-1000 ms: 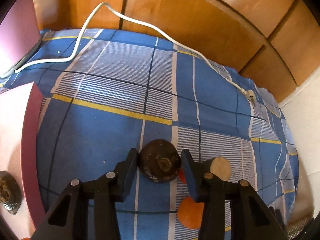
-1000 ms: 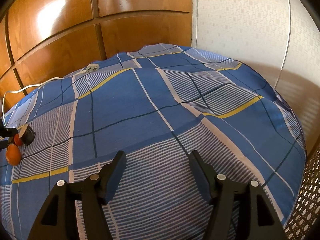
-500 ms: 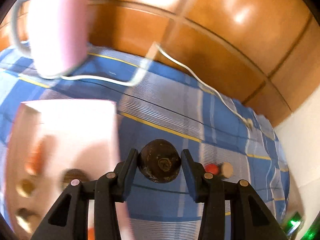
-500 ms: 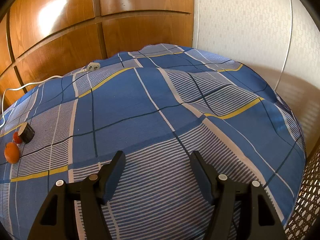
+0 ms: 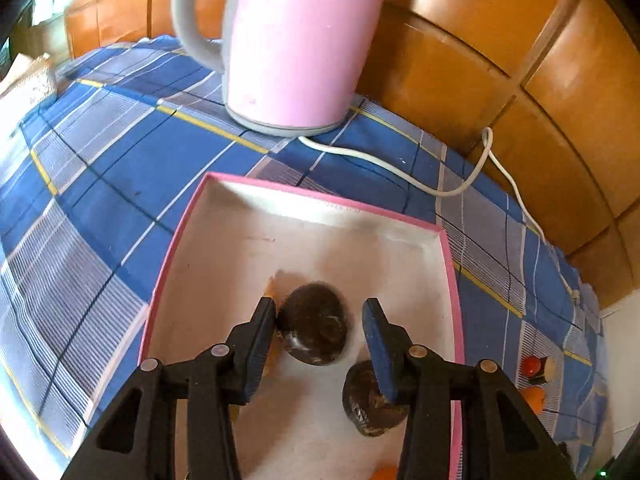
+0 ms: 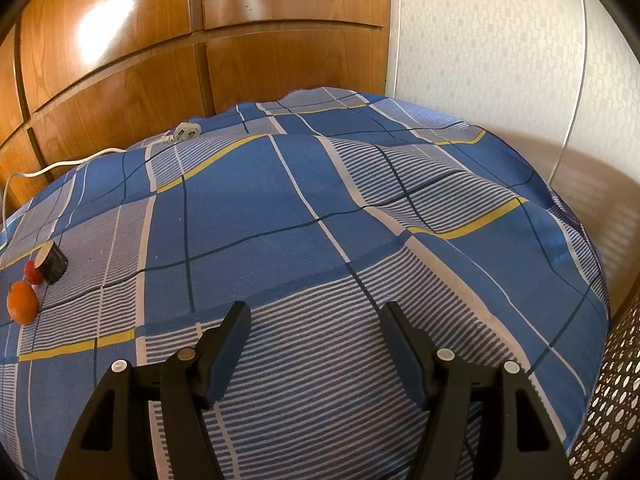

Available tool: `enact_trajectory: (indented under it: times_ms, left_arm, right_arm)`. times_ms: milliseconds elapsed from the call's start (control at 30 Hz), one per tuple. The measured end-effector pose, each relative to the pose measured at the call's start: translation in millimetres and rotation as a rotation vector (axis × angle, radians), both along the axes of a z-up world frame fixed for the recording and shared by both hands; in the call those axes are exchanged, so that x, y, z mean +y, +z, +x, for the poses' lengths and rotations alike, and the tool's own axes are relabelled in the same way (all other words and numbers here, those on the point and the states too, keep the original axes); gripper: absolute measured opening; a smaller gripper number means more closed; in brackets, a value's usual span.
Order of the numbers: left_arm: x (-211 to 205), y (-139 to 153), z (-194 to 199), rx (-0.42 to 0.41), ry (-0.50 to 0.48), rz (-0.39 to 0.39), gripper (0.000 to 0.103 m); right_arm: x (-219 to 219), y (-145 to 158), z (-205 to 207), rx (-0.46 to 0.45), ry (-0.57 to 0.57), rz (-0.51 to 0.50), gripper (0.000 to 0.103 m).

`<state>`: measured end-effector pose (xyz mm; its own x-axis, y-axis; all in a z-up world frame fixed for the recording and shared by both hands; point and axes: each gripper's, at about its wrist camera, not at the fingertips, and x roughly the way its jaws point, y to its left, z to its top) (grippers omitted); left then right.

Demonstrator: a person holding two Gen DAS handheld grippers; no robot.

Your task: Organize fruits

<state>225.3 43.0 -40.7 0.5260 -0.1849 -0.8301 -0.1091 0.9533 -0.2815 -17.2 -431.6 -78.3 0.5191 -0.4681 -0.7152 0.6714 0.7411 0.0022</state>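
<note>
In the left wrist view my left gripper (image 5: 320, 320) hangs open over a pink-rimmed white box (image 5: 248, 236). A dark brown fruit (image 5: 314, 330) lies on the box floor between the fingers, touching the left one, with a gap to the right one. A second dark brown fruit (image 5: 370, 404) lies beside it, partly behind the right finger. An orange fruit (image 5: 386, 472) shows at the box's near edge. In the right wrist view my right gripper (image 6: 316, 340) is open and empty above the blue checked cloth (image 6: 320, 200). An orange (image 6: 22, 302), a small red fruit (image 6: 33, 272) and a dark cylinder (image 6: 52, 262) lie far left.
A pink kettle (image 5: 296, 40) stands behind the box, its white cord (image 5: 460, 184) running right to a plug (image 6: 184, 132). Wooden panels (image 6: 160, 60) back the bed. A white wall (image 6: 500, 60) and a woven basket (image 6: 612, 420) lie at the right.
My left gripper carried the dark brown fruit left from the cloth over the box, then opened; the fruit now lies in the box. The right gripper barely moved.
</note>
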Motion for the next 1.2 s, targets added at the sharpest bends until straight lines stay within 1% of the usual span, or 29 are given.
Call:
enact_trajectory:
  times_ms: [67,200,300,433,833,900,967,1200]
  left_arm:
    - [1.6,3.2,-9.0,-0.018,0.006,0.011,0.053]
    - [3.4,15.0,-30.2,-0.056,0.033,0.045,0.054]
    - [0.6,21.8,-47.1,-0.090,0.044,0.074,0.058]
    - [-5.1,26.1,-69.9,-0.113,0.014,0.105,0.060]
    - [-15.8,25.8,-120.7,-0.131,-0.037,0.128,0.060]
    - [-16.6,26.1,-127.0,-0.136,-0.042,0.136,0.061]
    - [-16.8,26.1,-134.2,-0.143,-0.044,0.145,0.064]
    - [-13.9,24.2,-149.5,-0.150,-0.051,0.172,0.064]
  right_arm:
    - [0.1,0.0,0.1,0.003,0.001,-0.002,0.069]
    - [0.2,0.1,0.2,0.005,0.001,-0.004,0.069]
    - [0.3,0.2,0.6,0.006,0.001,-0.004,0.069]
    - [0.5,0.2,0.8,0.006,0.000,-0.004,0.069]
    - [1.4,0.5,1.3,0.007,-0.001,-0.005,0.069]
    - [1.6,0.6,1.5,0.007,-0.001,-0.005,0.069]
    - [1.8,0.7,1.5,0.008,-0.001,-0.006,0.069]
    - [3.0,0.7,2.0,0.018,0.005,-0.008,0.069]
